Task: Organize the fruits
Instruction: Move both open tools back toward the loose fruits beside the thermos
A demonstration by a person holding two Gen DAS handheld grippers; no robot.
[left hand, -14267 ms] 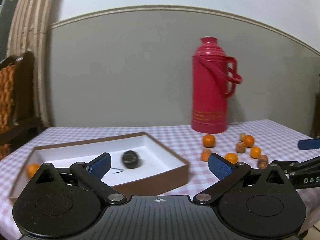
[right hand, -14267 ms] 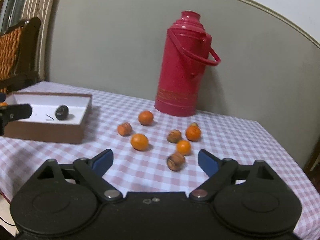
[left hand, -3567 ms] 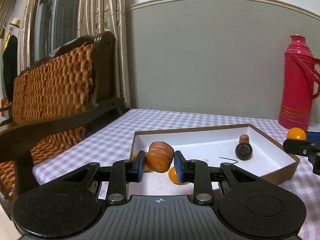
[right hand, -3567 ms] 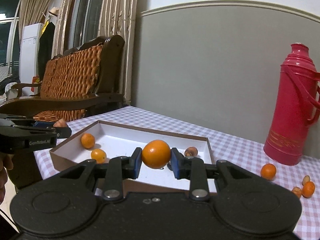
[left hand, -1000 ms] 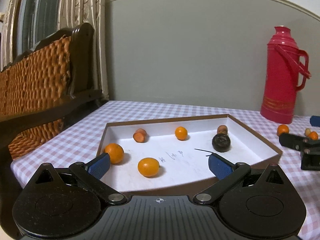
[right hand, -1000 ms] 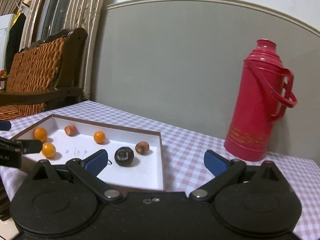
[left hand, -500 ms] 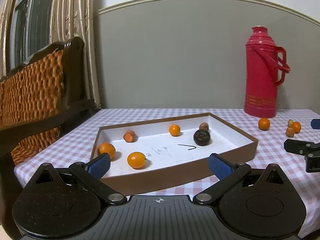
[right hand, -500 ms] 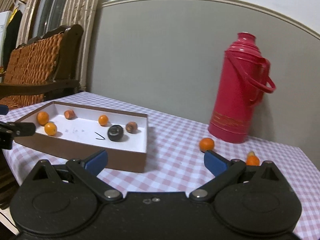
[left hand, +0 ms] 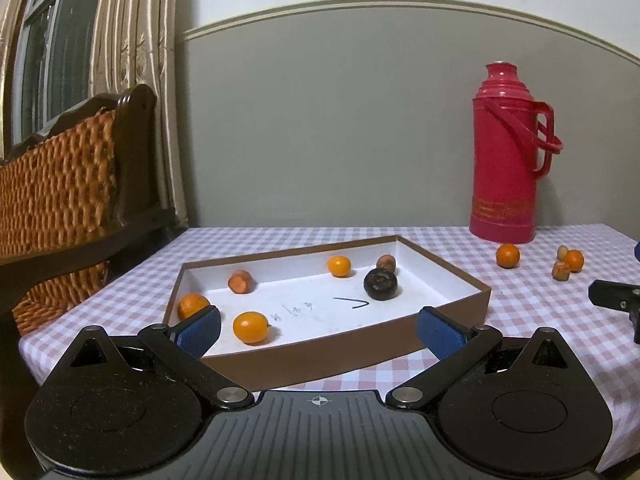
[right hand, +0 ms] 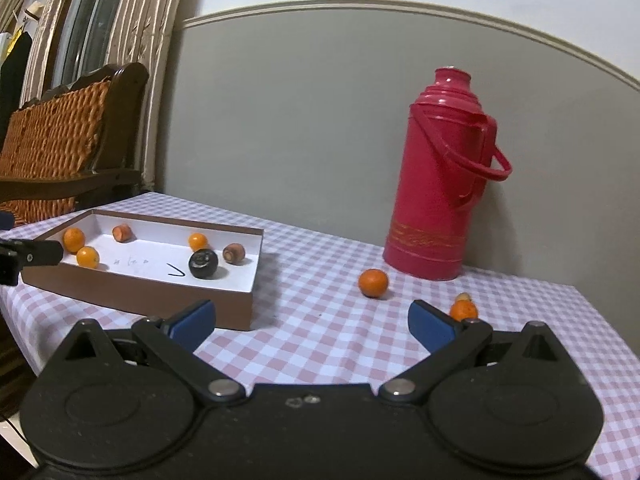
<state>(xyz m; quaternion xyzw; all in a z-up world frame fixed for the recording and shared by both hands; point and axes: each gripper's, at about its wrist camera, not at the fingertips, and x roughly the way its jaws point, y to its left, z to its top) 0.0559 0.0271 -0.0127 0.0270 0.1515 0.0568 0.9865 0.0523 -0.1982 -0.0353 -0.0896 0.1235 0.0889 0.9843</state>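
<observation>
Both claws gape empty over the checked tablecloth (right hand: 320, 320) by a grey wall (right hand: 300, 120).

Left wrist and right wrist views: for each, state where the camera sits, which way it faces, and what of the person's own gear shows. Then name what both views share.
Left wrist view: sits on the left gripper, facing along its open fingers at the box; the right gripper's tip shows at the right edge.
Right wrist view: sits on the right gripper, facing the checked table and flask; the left gripper's tip shows at the left edge.
Shared: box, flask, the loose orange near the flask.
</observation>
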